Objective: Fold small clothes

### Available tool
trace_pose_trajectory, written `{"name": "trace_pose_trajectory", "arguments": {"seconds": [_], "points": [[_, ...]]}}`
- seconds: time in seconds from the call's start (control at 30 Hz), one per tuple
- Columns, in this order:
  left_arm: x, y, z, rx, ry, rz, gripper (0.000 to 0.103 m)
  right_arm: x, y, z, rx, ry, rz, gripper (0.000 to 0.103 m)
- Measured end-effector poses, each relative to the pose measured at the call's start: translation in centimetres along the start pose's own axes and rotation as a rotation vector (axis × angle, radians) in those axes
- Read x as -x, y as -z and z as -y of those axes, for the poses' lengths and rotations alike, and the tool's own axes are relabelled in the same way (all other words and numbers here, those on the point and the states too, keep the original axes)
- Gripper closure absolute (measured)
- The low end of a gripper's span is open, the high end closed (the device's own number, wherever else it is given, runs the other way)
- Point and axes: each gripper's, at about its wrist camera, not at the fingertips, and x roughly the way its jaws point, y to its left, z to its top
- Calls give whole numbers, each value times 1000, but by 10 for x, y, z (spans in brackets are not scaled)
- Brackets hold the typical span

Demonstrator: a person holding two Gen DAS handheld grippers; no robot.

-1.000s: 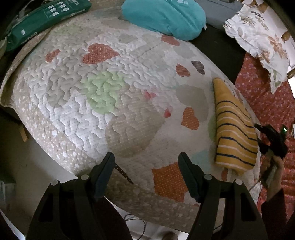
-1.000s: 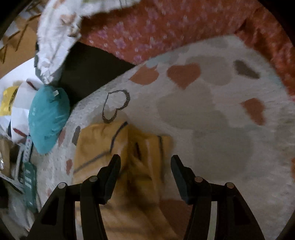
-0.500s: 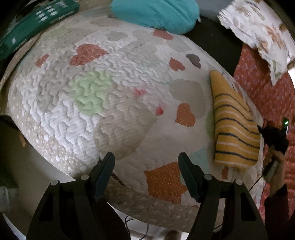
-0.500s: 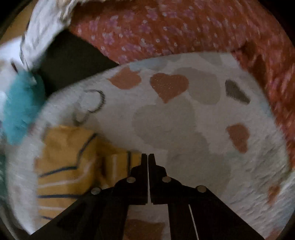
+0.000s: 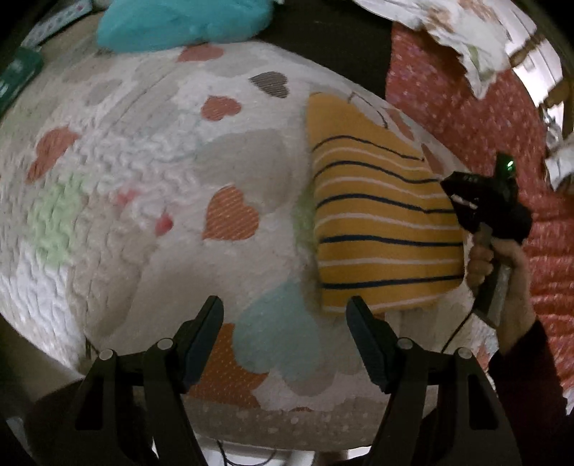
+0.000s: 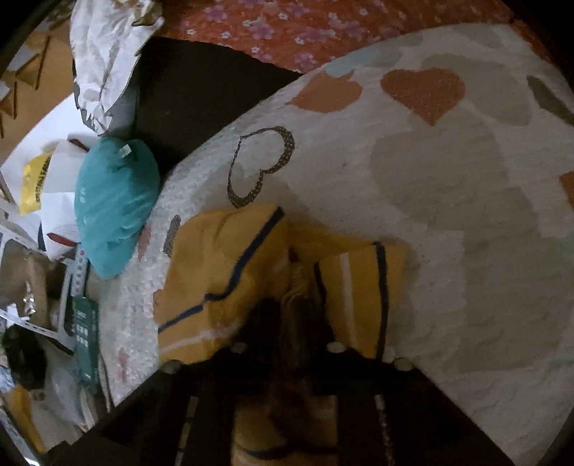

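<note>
A yellow garment (image 5: 380,222) with navy and white stripes lies folded on the heart-patterned quilt (image 5: 161,172). My left gripper (image 5: 285,322) is open and empty, just short of the garment's near left corner. My right gripper (image 5: 452,197) sits at the garment's right edge. In the right wrist view my right gripper (image 6: 297,304) is shut on the yellow garment (image 6: 222,265), with cloth bunched up around the fingers. The fingertips are hidden in the fabric.
A teal cushion (image 5: 179,21) lies at the quilt's far edge; it also shows in the right wrist view (image 6: 114,204). A red floral cover (image 5: 484,118) and a white floral cloth (image 5: 459,32) lie to the right. A green packet (image 6: 84,337) lies beyond the quilt.
My right gripper went from open to shut and now pinches the garment's edge. My left gripper moved right, toward the garment, still open.
</note>
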Motion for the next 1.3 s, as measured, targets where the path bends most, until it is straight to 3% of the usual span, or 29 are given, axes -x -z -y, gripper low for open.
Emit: {"name": "trace_pose_trajectory", "arguments": {"seconds": [0.07,0.17,0.23,0.3,0.4,0.43,0.5,0.53,0.57,0.67,0.77,0.83,0.97,1.13,1.3], "points": [[-5,-7,2,4,0,-5,33,18,-3,-4,29,60,55,99],[-17,-20,2,42,7,-22,33,30,-4,-22,223,377,176,103],[-26,-28,7,41,3,-25,33,21,-3,-20,261,448,146,103],[-32,-34,11,32,-1,-30,33,24,-5,-5,175,402,131,102],[-46,-38,14,40,26,-65,33,40,2,22,42,230,133,101],[-50,-39,14,46,34,-73,33,43,7,28,20,192,122,95],[-59,-39,12,63,52,-88,33,51,24,41,-28,115,111,66],[-62,-38,11,72,51,-95,33,55,34,45,-55,87,120,44],[-64,-37,10,85,45,-100,33,63,47,53,-84,61,137,38],[-47,-25,2,119,39,-61,33,69,81,76,-157,9,173,38],[-4,-5,-13,133,-42,30,33,52,122,112,-262,8,126,40],[25,10,-31,162,-108,75,33,60,140,119,-262,-25,226,44],[70,26,-56,233,-161,137,33,55,140,105,-229,40,233,44],[120,41,-67,240,-169,215,33,58,145,109,-252,18,235,44],[128,58,-75,259,-144,211,33,74,164,107,-258,40,193,44]]}}
